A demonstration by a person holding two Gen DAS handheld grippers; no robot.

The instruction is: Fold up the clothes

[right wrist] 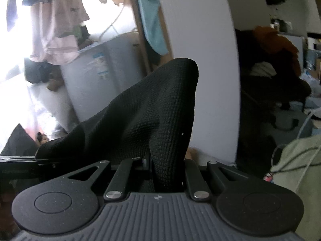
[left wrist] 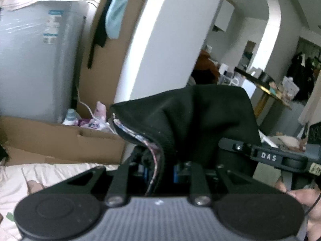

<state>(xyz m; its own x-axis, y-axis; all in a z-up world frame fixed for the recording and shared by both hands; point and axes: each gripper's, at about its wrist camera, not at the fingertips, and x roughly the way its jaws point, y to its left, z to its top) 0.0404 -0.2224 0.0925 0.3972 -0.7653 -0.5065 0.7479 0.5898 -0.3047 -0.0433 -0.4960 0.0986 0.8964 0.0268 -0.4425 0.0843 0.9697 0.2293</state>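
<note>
Left gripper [left wrist: 160, 172] clamped on black garment [left wrist: 200, 120], striped inner seam showing. Right gripper [right wrist: 166, 172] clamped on same black waffle-knit fabric. Cardboard box [left wrist: 60, 140] behind.

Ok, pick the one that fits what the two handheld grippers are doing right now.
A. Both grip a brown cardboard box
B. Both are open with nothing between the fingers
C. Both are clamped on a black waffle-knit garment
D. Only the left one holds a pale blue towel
C: the black waffle-knit garment bunches up out of the right gripper, and likewise out of the left gripper.
</note>
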